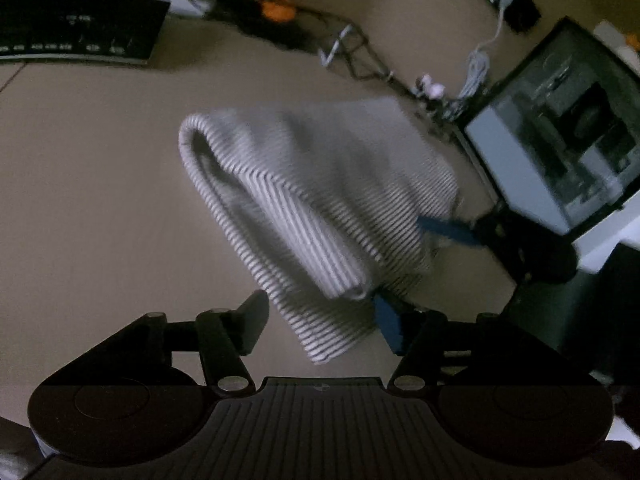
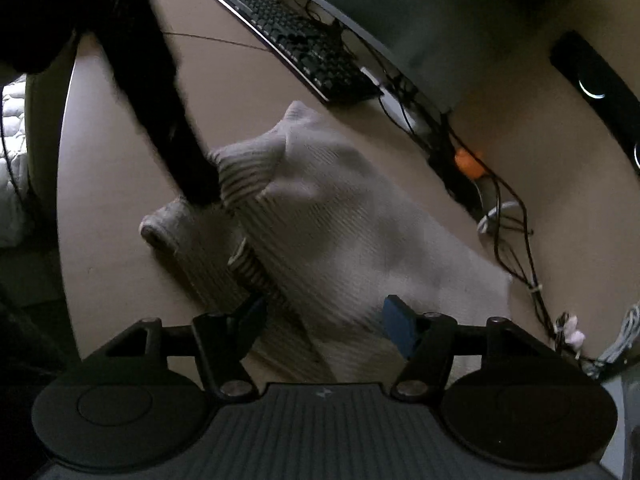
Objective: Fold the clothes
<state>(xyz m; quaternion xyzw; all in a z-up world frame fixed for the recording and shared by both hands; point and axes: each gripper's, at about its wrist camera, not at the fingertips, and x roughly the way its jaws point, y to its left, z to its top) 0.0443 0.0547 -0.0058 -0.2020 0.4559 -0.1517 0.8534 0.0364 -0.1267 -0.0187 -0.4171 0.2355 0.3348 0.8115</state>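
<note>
In the left wrist view the left gripper [image 1: 320,320] stands about half open. A corner of the ribbed grey garment [image 1: 316,200] hangs between its fingers; the blue pad of the right-hand finger [image 1: 390,324] lies against the cloth, while the dark left-hand finger [image 1: 252,324] stands just clear of it, so whether the cloth is really clamped cannot be told. The garment fills the middle of this frame, lifted above the beige tabletop [image 1: 100,200].

In the right wrist view the right gripper [image 2: 324,326] is also about half open, with the garment [image 2: 340,220] lying between its fingers [image 2: 396,328] at the lower centre; a firm grip cannot be told here either. A dark sleeve [image 2: 152,92] reaches down from the upper left to the cloth.

A keyboard [image 2: 296,44] lies at the upper centre, with cables [image 2: 512,216] at the right.
</note>
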